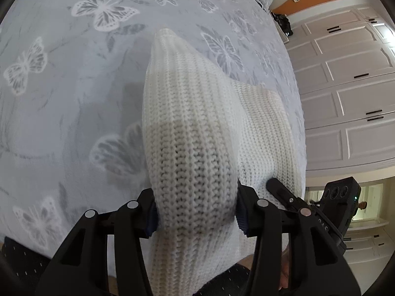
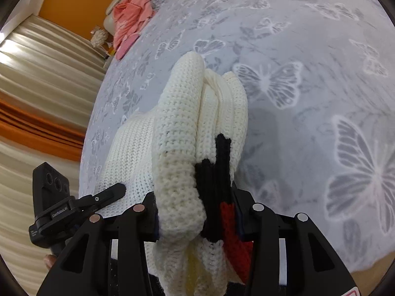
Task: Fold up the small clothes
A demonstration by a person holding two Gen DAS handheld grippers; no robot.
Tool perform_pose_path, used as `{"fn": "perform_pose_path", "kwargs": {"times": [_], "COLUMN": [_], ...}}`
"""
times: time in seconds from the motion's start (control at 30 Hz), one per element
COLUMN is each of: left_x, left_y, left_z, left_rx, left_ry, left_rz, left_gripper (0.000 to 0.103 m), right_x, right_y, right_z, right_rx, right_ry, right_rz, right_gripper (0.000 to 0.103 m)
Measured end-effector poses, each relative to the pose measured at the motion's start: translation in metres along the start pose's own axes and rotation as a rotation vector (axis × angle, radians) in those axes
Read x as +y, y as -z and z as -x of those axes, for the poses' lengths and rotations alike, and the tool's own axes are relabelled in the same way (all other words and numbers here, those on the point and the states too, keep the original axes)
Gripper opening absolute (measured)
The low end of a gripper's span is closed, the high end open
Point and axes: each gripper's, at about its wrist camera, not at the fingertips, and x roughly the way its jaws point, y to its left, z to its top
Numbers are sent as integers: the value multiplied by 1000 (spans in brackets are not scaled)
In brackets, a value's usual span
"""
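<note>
While both grippers, left [image 1: 195, 212] and right [image 2: 195, 215], clamp bunched folds of the sweater [image 1: 197, 123] above the bed [image 1: 74, 98], thick knit could slip out and spoil the fold.

Left gripper [image 1: 195, 212]: black plastic, w/ 4 round silver bolts on its arms & dark blue ridged pads on the fingers [image 1: 242, 215]. Right gripper [image 2: 196, 215]: same black frame, 4 shiny bolts, some look a bit pink. Each has a boxy black cam block w/ round lenses; the right one's has a tiny green light. Bit of skin shows low down.
</note>
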Motion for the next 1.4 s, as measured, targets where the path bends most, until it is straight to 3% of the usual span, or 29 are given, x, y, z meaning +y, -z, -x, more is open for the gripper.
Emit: {"fn": "perform_pose_path", "kwargs": {"times": [0.13,0.27,0.43,0.53,0.63,0.7,0.8,1.13,1.4], "left_x": [7,14,2,-12,-15,-18,-26,-92,-135], "left_y": [12,12,1,-4,-5,-3,0,19,38], "left_z": [-12,-31,-39,-42,-37,-29,-16,68,159], "left_rx": [33,34,13,16,12,8,1,-81,-242], "left_ry": [-83,-159,-221,-243,-261,-268,-264,-163,-78], "left_rz": [0,20,-45,-86,-112,-139,-179,-343,-434], "left_gripper": [61,81,87,84,68,56,47,43,43], "right_x": [-18,-30,-32,-35,-36,-31,-13,50,120], "right_y": [15,16,15,17,20,21,18,16,31], "right_z": [-18,-28,-37,-37,-31,-24,-9,89,170], "right_rx": [49,27,27,15,0,-13,-47,-185,-365], "right_ry": [52,25,26,8,-3,4,11,12,-64], "right_rz": [-23,-79,-99,-117,-121,-106,-78,22,166], "right_gripper": [49,62,71,67,51,47,44,43,43]}}
